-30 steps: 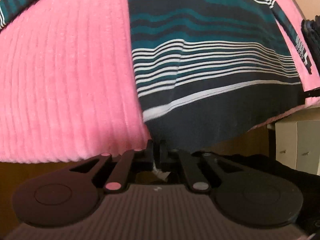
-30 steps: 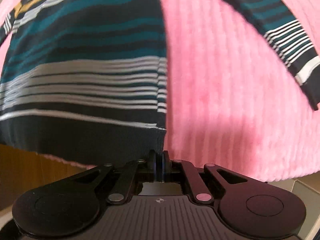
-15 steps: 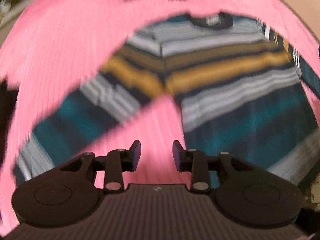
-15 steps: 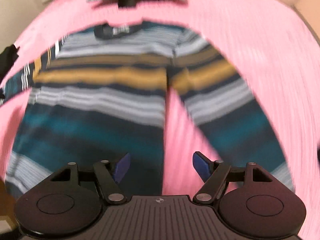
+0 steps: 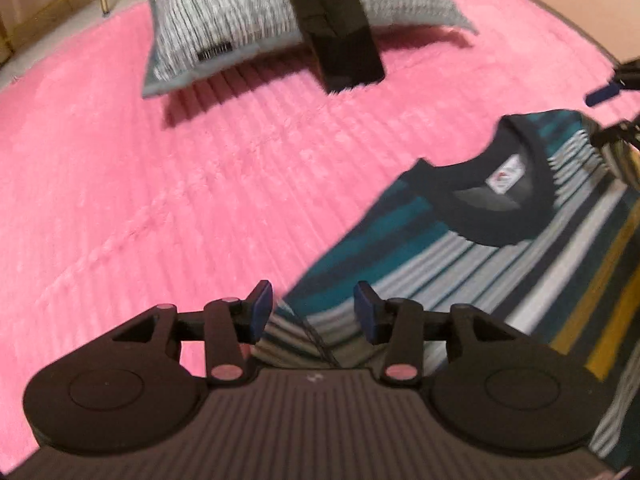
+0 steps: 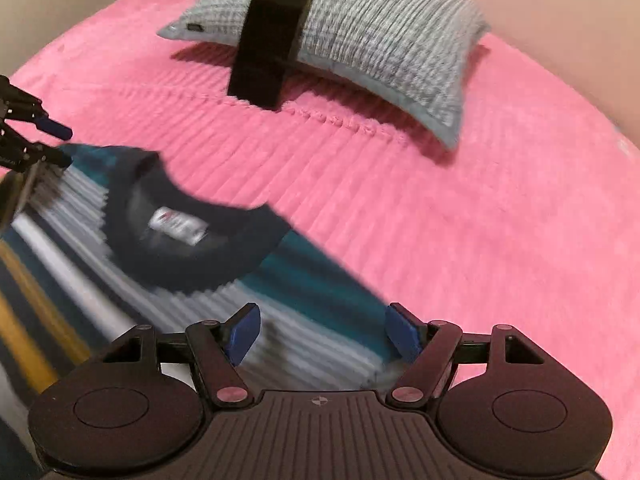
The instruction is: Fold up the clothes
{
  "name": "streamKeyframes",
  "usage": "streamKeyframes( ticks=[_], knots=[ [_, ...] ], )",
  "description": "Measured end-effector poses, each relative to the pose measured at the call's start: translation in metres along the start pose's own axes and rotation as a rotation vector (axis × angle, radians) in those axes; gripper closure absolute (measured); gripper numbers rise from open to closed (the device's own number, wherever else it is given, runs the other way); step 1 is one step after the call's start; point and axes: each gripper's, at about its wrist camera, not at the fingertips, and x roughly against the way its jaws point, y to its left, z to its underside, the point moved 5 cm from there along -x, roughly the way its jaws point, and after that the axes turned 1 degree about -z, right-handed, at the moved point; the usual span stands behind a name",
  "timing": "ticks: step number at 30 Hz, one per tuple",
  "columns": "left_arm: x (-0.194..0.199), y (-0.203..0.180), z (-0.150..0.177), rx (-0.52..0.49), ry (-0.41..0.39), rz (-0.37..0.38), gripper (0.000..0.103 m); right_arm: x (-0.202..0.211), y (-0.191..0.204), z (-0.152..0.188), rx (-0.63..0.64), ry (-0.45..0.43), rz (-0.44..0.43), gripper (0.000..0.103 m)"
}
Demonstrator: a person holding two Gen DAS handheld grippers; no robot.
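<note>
My left tool (image 5: pixel 307 309) and right tool (image 6: pixel 324 334), jaws just opening and empty, hover at the striped knit sweater's (image 5: pixel 500 264) shoulders, flat on the ribbed pink bed (image 5: pixel 160 184), open room toward the far pillow (image 6: pixel 380 36).

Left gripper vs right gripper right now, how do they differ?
Opening: the left gripper, whose jaws have just been opening, shows a narrower gap than the right gripper, whose jaws stand wide. Position: the left gripper sits over one shoulder edge of the striped teal, navy and white knit sweater, the right gripper over the opposite shoulder. Shared: both are open with blue pads, nothing clamped, sweater lying under them on the pink ribbed bedspread.
</note>
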Motion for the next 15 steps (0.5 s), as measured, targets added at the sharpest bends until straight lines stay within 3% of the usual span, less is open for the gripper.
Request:
streamKeyframes(
  ticks=[4, 5, 8, 9, 10, 13, 15],
  knots=[
    [-0.017, 0.002, 0.005, -0.006, 0.025, 0.042, 0.062, -0.045, -0.013, -0.004, -0.024, 0.061, -0.026, 0.03],
    [-0.018, 0.002, 0.005, -0.006, 0.031, 0.054, 0.07, -0.05, -0.015, -0.004, -0.039, 0.064, -0.04, 0.031],
    [-0.016, -0.001, 0.001, -0.016, 0.053, 0.059, 0.087, -0.048, -0.018, -0.005, -0.028, 0.065, -0.065, 0.051],
    [-0.015, -0.004, 0.0, -0.037, 0.057, 0.05, 0.089, -0.046, -0.018, -0.005, -0.019, 0.071, -0.07, 0.067],
    [-0.012, -0.008, -0.001, -0.056, 0.058, 0.041, 0.096, -0.043, -0.018, -0.005, -0.01, 0.077, -0.075, 0.09],
    [-0.002, -0.015, -0.003, -0.086, 0.049, 0.014, 0.1, -0.032, -0.011, -0.006, 0.035, 0.096, -0.05, 0.099],
    [0.009, -0.014, -0.007, -0.081, 0.02, -0.01, 0.1, -0.016, -0.007, -0.012, 0.077, 0.056, -0.015, 0.1]
  ],
)
